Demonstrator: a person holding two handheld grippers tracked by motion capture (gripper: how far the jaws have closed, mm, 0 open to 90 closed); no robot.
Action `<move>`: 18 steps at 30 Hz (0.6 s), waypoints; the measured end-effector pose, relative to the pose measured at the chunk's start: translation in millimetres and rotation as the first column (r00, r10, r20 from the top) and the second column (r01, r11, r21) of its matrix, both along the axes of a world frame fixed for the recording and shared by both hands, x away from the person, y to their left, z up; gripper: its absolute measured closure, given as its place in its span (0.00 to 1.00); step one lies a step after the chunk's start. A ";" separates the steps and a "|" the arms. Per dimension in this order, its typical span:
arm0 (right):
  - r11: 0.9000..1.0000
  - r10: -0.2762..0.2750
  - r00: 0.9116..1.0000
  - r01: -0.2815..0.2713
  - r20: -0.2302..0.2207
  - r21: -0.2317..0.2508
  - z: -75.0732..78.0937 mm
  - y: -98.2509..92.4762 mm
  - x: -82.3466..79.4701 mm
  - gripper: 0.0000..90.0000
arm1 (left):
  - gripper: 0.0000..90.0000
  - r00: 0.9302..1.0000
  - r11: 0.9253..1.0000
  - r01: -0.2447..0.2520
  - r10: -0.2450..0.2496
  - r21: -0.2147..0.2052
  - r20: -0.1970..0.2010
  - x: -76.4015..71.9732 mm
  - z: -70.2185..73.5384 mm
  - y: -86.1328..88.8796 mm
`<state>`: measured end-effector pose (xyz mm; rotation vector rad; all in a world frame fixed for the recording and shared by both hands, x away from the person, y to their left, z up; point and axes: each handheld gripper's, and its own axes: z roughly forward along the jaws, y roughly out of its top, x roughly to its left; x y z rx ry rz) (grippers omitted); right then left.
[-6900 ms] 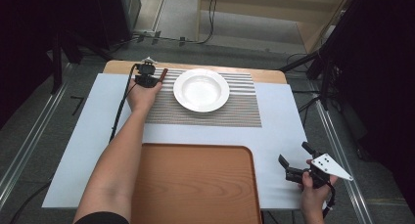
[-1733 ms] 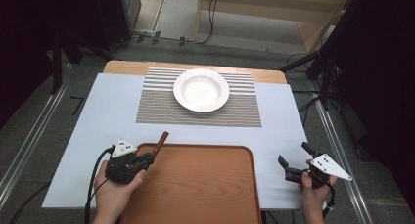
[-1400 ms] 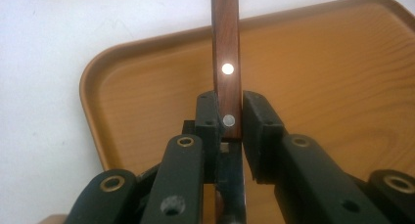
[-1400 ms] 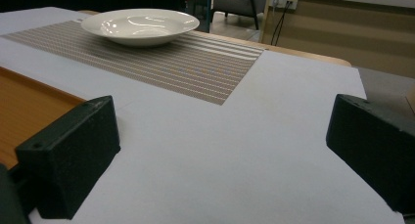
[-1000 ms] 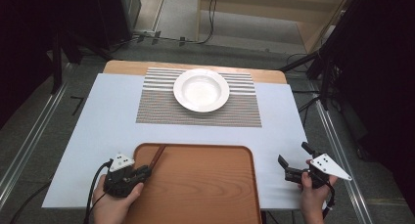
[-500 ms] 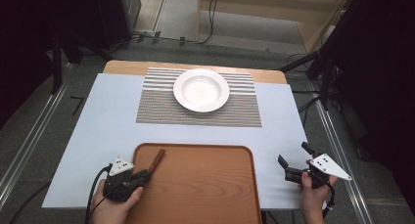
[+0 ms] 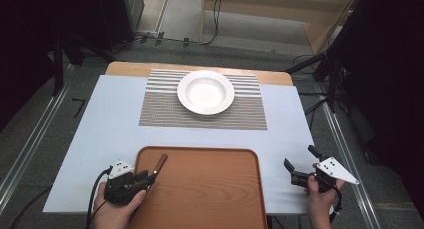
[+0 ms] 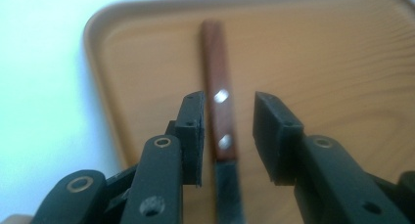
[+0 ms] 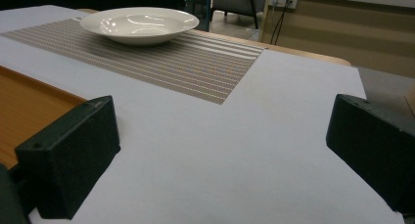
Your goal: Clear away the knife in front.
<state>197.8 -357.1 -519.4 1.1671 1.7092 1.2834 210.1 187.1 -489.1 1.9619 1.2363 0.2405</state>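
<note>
wooden tray (image 8: 342, 62) carries the knife (image 8: 219, 99), lying loose between the left gripper (image 8: 227, 131) pads, just released, jaws parted.

The knife (image 8: 219, 111) had a smooth reddish wooden handle with bright metal rivets and a dull metal blade. The tray (image 7: 210, 189) showed matt wood grain. The plate (image 7: 205, 91) was glossy white ceramic; the placemat (image 7: 160, 106) looked woven.

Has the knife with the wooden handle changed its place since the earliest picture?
Yes. The knife lay left of the white plate at the far side; now it rests on the near wooden tray, between the just-opening left tongs.
</note>
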 end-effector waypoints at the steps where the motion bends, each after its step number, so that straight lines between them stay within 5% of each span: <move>1: 1.000 0.000 1.000 0.000 0.000 0.000 0.0 0.1 0.0 0.00 | 0.73 1.000 1.000 0.017 -0.017 0.006 0.007 1.5 1.9 -2.3; 9: 1.000 -0.001 1.000 0.001 0.000 -0.002 -0.1 0.3 0.1 0.00 | 0.98 0.995 0.993 0.099 -0.099 0.067 0.000 13.5 -0.3 -19.8; 18: 1.000 -0.002 1.000 0.002 -0.001 -0.003 -0.1 0.4 0.3 0.00 | 1.00 0.995 0.984 0.097 -0.095 0.147 -0.015 13.7 -5.6 -21.4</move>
